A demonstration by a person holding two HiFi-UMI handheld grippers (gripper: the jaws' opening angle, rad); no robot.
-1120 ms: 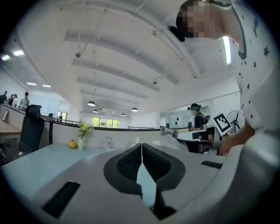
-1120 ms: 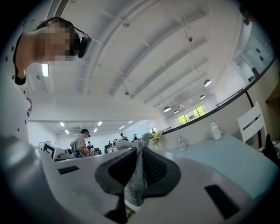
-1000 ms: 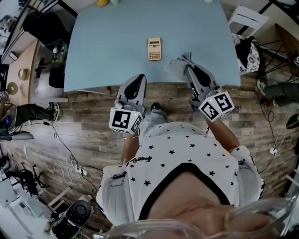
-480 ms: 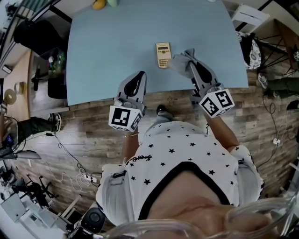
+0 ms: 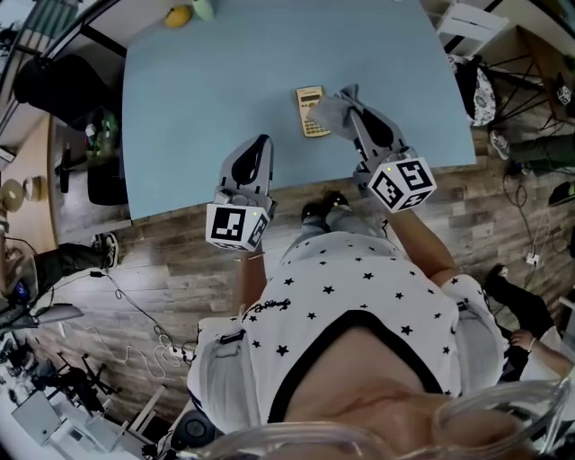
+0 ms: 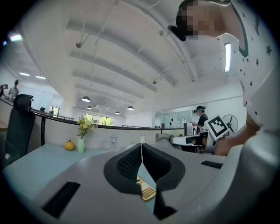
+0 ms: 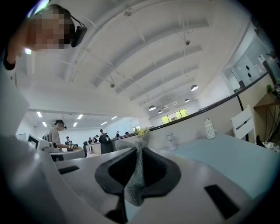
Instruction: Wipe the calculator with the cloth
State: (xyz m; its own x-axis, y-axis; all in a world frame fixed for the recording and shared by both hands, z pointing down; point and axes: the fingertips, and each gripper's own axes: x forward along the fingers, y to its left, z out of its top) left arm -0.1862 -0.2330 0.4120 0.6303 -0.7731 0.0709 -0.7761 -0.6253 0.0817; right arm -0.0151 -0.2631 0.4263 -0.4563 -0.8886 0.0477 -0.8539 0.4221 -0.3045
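1. Centrally, the calculator (image 5: pixel 308 101) lies flat on the blue table (image 5: pixel 198 81), right of the table's middle.
2. Your right gripper (image 5: pixel 347 93) pinches the grey cloth (image 5: pixel 329 113) between its jaws; the cloth's bunched end overlaps the calculator's right edge.
3. Your left gripper (image 5: pixel 263 140) has its jaws pressed together with nothing between them. It sits near-left of the calculator, apart from it.
4. A yellow fruit (image 5: pixel 178 15) rests at the table's far left.

A yellow fruit (image 5: pixel 179 15) and a flower vase (image 6: pixel 81 144) stand together at the far edge of the blue table (image 5: pixel 225 81).
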